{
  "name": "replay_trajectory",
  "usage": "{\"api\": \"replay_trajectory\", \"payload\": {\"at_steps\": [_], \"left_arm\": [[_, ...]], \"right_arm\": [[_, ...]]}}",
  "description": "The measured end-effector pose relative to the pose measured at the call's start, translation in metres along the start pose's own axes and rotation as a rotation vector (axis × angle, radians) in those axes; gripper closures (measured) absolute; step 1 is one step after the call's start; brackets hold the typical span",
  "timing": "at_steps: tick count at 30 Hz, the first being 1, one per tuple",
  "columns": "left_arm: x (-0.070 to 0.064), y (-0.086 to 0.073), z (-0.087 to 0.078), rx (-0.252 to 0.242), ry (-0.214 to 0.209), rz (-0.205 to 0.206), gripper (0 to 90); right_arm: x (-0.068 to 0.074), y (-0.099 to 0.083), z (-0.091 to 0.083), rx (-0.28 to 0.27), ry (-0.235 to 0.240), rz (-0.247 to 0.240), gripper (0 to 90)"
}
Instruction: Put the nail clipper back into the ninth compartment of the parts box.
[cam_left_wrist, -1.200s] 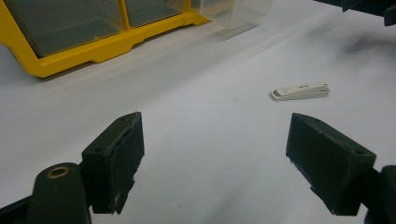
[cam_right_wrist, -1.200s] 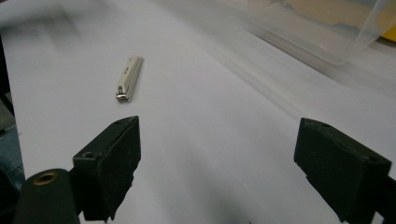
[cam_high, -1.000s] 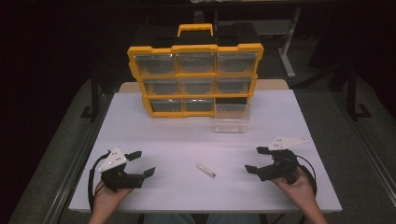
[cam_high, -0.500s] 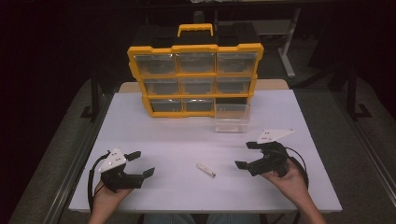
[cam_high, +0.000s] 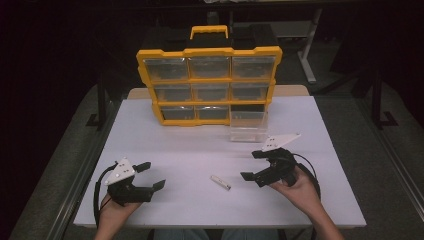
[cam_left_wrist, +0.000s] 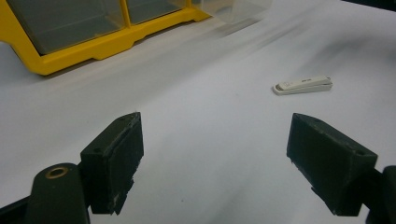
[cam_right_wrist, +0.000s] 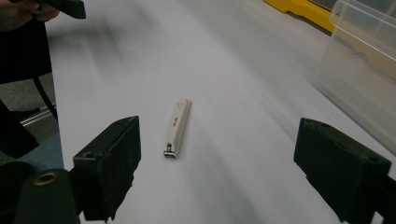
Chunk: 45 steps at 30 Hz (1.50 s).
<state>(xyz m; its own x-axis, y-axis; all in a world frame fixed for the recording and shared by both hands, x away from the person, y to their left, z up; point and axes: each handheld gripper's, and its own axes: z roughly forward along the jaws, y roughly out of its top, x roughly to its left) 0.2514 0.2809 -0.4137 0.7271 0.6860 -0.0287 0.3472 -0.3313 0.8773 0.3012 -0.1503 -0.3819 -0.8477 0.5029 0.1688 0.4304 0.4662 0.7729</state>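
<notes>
Partly cut off — clear drawer (cam_right_wrist: 362, 70) beside nail clipper (cam_right_wrist: 177, 128).

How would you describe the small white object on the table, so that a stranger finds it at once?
Start from the yellow drawer organizer standing at the far side of the white table. Come toward the near edge, between the two grippers. There lies a nail clipper, slim and cream-white, the one loose small item, nearer the right gripper.

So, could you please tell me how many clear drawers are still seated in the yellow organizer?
8: three across the top row, three across the middle row, two at the bottom left. The bottom-right slot is open; its clear drawer stands on the table in front.
</notes>
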Motion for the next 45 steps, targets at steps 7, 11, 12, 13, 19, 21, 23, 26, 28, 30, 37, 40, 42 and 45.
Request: {"api": "replay_trajectory", "payload": {"at_steps": [7, 11, 12, 13, 19, 21, 23, 26, 28, 30, 37, 40, 42, 45], "left_arm": [[0.000, 0.000, 0.000, -0.002, 0.002, 0.004, 18.2], [0.000, 0.000, 0.000, 0.000, 0.001, 0.002, 18.3], [-0.001, 0.000, 0.000, 0.000, 0.001, 0.002, 18.2], [-0.001, 0.000, 0.000, 0.000, 0.000, 0.001, 18.2], [0.000, 0.000, 0.000, 0.001, -0.001, 0.001, 18.2], [0.000, 0.000, 0.000, 0.005, 0.000, 0.006, 18.2], [0.000, 0.000, 0.001, 0.004, -0.001, 0.007, 18.2], [-0.001, 0.000, 0.000, 0.002, -0.001, 0.006, 18.2], [0.000, 0.000, 0.000, 0.002, -0.001, 0.006, 18.2], [0.000, 0.000, 0.000, 0.002, -0.002, 0.006, 18.2], [0.000, 0.000, 0.000, 0.002, -0.003, 0.007, 18.2], [0.000, 0.000, 0.000, 0.001, -0.003, 0.009, 18.2], [0.000, 0.000, 0.000, 0.001, -0.003, 0.009, 18.2], [0.000, 0.000, 0.000, 0.002, -0.003, 0.008, 18.2]], "right_arm": [[0.003, 0.007, 0.009, 0.011, 0.015, 0.004, 14.3], [0.005, 0.010, 0.014, 0.024, 0.017, -0.006, 14.3], [0.005, 0.011, 0.016, 0.030, 0.019, -0.003, 14.4], [0.005, 0.011, 0.017, 0.033, 0.018, 0.000, 14.6], [0.009, 0.015, 0.026, 0.059, 0.032, 0.002, 16.5], [0.010, 0.016, 0.029, 0.063, 0.032, -0.007, 16.7], [0.011, 0.016, 0.030, 0.069, 0.033, -0.005, 16.9], [0.014, 0.019, 0.035, 0.079, 0.040, -0.011, 18.5], [0.015, 0.020, 0.037, 0.087, 0.041, -0.012, 19.4], [0.016, 0.021, 0.040, 0.093, 0.042, -0.020, 20.0], [0.020, 0.023, 0.048, 0.124, 0.041, -0.024, 24.0], [0.022, 0.024, 0.051, 0.137, 0.046, -0.019, 25.6], [0.023, 0.025, 0.054, 0.143, 0.050, -0.023, 26.3], [0.025, 0.025, 0.057, 0.165, 0.047, -0.010, 27.3]]}}
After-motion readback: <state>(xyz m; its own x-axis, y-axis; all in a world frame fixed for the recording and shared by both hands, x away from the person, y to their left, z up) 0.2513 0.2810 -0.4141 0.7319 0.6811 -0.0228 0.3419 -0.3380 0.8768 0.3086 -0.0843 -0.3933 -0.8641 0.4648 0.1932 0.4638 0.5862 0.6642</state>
